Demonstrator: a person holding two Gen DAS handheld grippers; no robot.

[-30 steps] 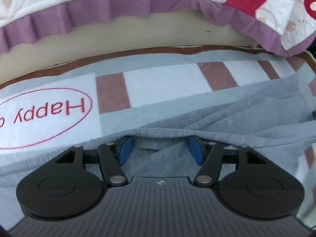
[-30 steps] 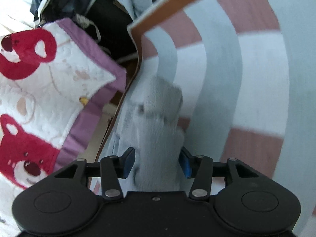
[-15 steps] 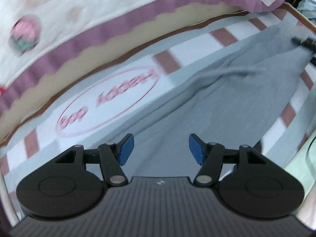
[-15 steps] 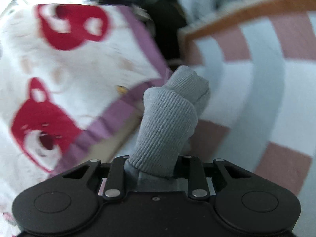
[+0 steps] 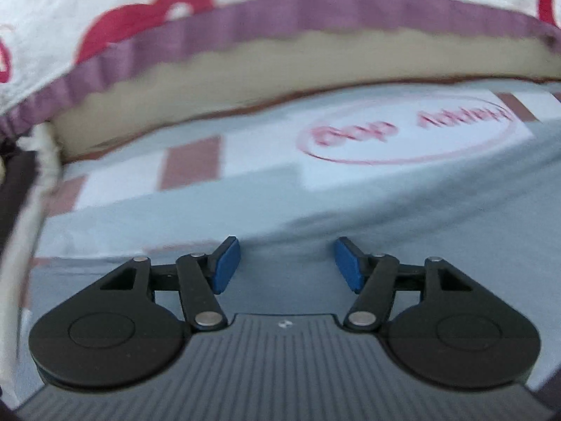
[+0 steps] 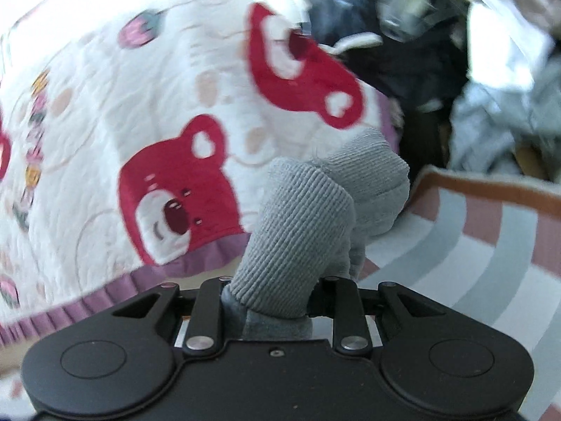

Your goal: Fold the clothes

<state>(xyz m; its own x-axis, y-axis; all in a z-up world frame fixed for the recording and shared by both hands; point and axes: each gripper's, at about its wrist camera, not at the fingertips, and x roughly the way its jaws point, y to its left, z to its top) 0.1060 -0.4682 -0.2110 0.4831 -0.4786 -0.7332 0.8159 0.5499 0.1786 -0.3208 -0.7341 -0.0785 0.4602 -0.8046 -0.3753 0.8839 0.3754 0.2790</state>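
Bear-print quilt (image 6: 147, 133); perhaps striped mat (image 5: 245, 161)

The garment (image 5: 438, 231) is lying on the mat (image 5: 245, 189), spreading toward the right. The quilt (image 5: 245, 7) is hanging behind the mat. A ribbed cuff (image 6: 298, 231) is sticking up between the right gripper (image 6: 270, 298) fingers; a clothes pile (image 6: 455, 70) is sitting beyond.

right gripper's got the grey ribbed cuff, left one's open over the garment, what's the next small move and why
Probably lower the left gripper and close on the grey garment edge between its open fingers: the right gripper already pinches the ribbed cuff, so a second hold would let the cloth be spread.
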